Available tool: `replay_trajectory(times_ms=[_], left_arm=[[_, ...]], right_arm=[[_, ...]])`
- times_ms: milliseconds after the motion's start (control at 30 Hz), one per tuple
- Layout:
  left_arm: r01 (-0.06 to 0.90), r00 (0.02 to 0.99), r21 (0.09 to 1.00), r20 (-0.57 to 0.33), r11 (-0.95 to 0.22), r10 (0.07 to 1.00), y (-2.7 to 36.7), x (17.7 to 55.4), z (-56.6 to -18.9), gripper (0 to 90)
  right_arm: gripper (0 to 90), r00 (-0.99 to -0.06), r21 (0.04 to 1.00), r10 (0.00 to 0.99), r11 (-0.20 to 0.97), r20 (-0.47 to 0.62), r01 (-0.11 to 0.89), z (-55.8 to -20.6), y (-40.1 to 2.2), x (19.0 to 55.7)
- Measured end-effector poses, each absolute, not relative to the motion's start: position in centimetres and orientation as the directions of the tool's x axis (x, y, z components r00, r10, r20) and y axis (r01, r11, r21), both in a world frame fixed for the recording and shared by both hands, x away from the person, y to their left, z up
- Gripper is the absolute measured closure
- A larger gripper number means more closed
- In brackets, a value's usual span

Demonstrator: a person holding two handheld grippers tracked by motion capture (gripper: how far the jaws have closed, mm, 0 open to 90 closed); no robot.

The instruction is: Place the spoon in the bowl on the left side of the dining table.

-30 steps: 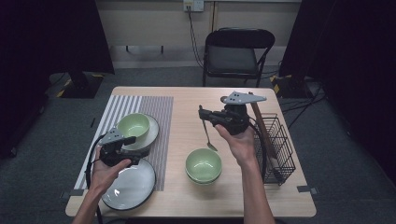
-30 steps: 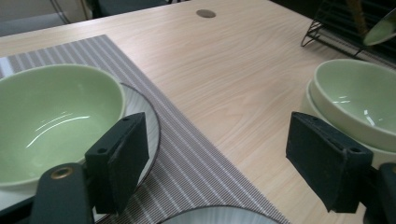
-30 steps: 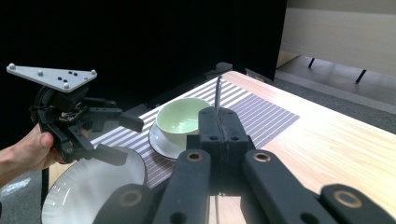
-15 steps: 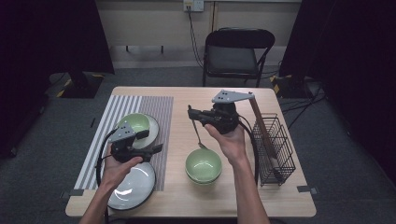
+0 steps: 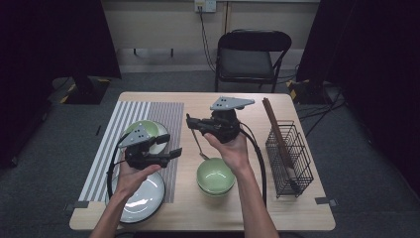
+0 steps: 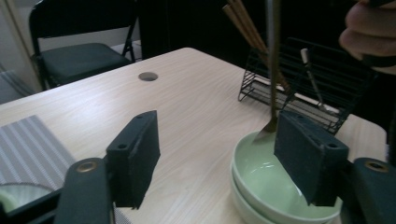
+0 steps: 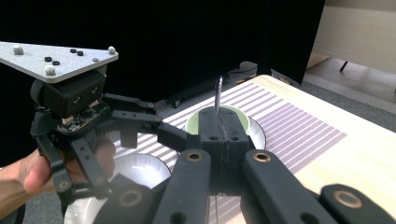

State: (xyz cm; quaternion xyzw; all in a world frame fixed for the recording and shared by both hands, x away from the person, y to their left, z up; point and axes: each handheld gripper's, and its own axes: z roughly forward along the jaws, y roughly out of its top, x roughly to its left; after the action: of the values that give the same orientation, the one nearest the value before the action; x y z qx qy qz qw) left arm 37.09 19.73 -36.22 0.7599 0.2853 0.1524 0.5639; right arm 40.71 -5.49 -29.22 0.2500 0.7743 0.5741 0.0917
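Nearest, the left gripper [image 5: 166,147] hangs above the white plate [image 5: 138,204], jaws spread, empty and just now narrowing. Farther on, at its two o'clock, the right gripper [image 5: 190,122] pinches a spoon [image 5: 199,145], which dangles above the stacked green bowls [image 5: 216,176], not yet set down.

A thin metal spoon [image 5: 199,147] hung straight down, pinched at its handle between the right gripper's closed fingers [image 7: 224,133]. Its scoop end pointed down, below the fingers, just over the rim of the green bowl [image 5: 216,175].

Left gripper [image 5: 171,145] higher, jaws narrower.
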Motion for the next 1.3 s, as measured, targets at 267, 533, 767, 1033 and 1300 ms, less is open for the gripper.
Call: replay_trajectory(times_ms=[267,533,767,1033,1300], left_arm=[[0.245,0.820,0.953,-0.106,-0.178,0.563,18.6,37.2,-35.3,42.4],[0.218,0.840,0.967,-0.116,-0.134,0.530,17.9,37.5,-34.7,57.0],[0.228,0.840,0.965,-0.129,-0.128,0.527,18.1,38.2,-34.9,66.8],[0.227,0.833,0.961,-0.108,-0.157,0.543,18.7,38.4,-34.9,74.8],[0.225,0.848,0.966,-0.129,-0.127,0.515,18.6,38.6,-34.7,84.4]], right_arm=[[90.0,-0.869,0.938,0.473,0.215,0.144,0.272,-29.1,-4.6,40.6],[90.0,-0.880,0.942,0.454,0.214,0.139,0.259,-28.9,-3.9,40.2],[90.0,-0.889,0.941,0.436,0.220,0.142,0.258,-29.1,-3.4,40.0],[90.0,-0.886,0.942,0.437,0.207,0.153,0.264,-29.2,-3.5,40.3],[90.0,-0.890,0.941,0.428,0.210,0.156,0.266,-29.2,-3.4,40.6]])
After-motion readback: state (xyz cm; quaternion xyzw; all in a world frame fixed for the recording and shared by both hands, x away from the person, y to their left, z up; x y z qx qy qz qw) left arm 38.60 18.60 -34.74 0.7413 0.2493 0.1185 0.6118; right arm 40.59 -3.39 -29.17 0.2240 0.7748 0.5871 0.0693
